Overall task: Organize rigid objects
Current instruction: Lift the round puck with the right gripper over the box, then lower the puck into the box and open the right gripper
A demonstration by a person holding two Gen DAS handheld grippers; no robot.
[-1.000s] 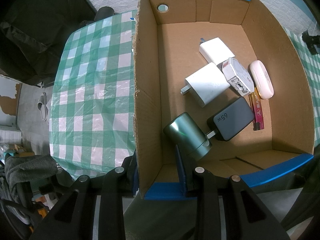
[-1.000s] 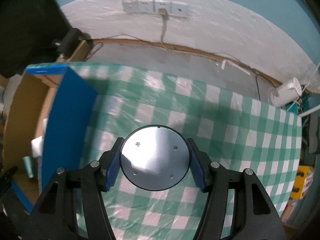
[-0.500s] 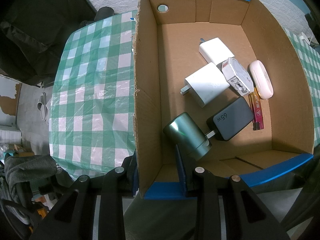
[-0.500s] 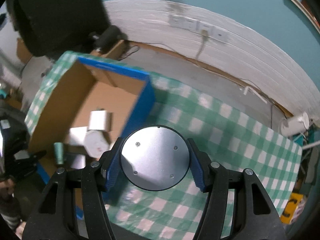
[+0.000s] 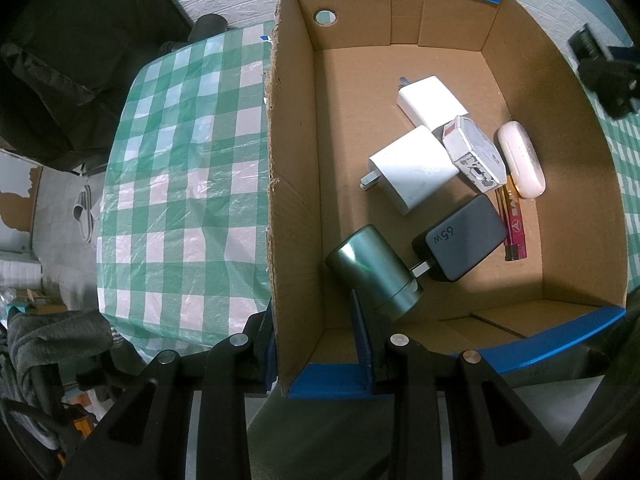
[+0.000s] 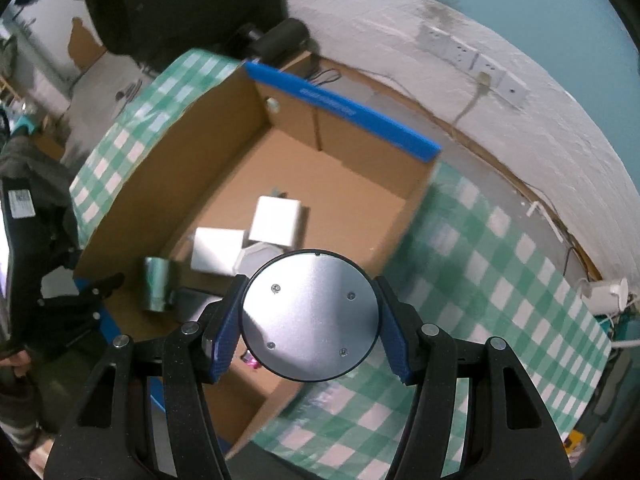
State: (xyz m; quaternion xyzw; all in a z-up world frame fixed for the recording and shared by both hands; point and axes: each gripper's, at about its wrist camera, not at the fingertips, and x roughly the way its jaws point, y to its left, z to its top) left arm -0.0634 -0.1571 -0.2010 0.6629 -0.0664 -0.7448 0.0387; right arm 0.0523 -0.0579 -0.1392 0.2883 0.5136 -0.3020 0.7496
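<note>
Right gripper [image 6: 310, 316] closed on a round silver disc [image 6: 310, 316], pads pressing opposite edges, carried above the cardboard box [image 5: 294, 184], over its right side. Probably held high to clear the wall before lowering. Left gripper [image 5: 320, 344] clamped across the box's near corner wall, one finger outside, one inside, likely bracing the box on the checked worktop [image 5: 180, 184]. Already lying inside: two white chargers [image 5: 412, 168], a black 65W adapter [image 5: 460, 236], a green cylinder [image 5: 372, 268], a white earbud case [image 5: 520, 160], a lighter [image 5: 514, 232]. Bare floor near the right wall the likely drop spot.
</note>
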